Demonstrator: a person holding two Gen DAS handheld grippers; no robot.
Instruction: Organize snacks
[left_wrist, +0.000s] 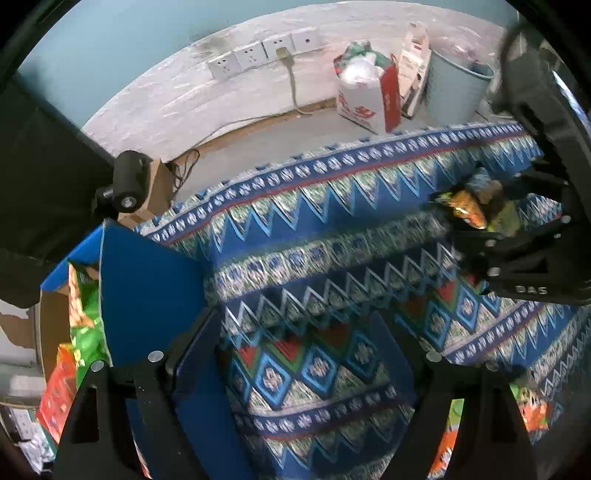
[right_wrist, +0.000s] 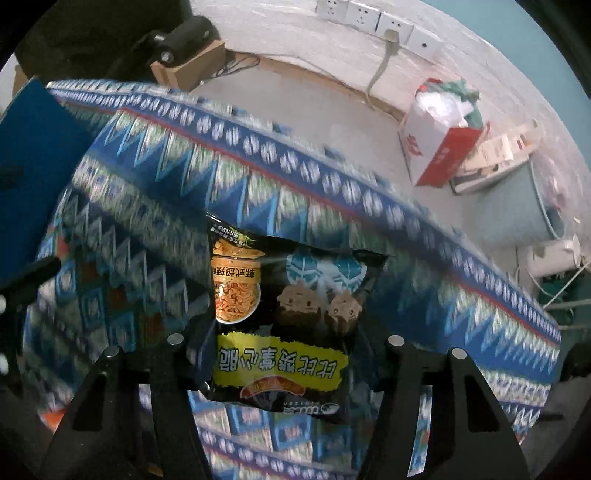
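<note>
A black snack packet (right_wrist: 284, 332) with a yellow label and a noodle picture hangs between the fingers of my right gripper (right_wrist: 288, 354), which is shut on its sides above the patterned blue tablecloth (right_wrist: 258, 177). In the left wrist view the same right gripper (left_wrist: 480, 221) stands at the right edge with the packet (left_wrist: 467, 208) in it. My left gripper (left_wrist: 306, 369) points down over the cloth, open, with nothing between its fingers. Just to its left stands a blue cardboard box (left_wrist: 147, 280) that holds green and orange snack packets (left_wrist: 83, 317).
More orange and green packets (left_wrist: 532, 410) lie on the cloth at the lower right. Beyond the table's far edge are a white and red bag (left_wrist: 365, 96), a pale bucket (left_wrist: 454, 88), a small cardboard box (left_wrist: 155, 192) and wall sockets (left_wrist: 258, 53) with a plugged cable.
</note>
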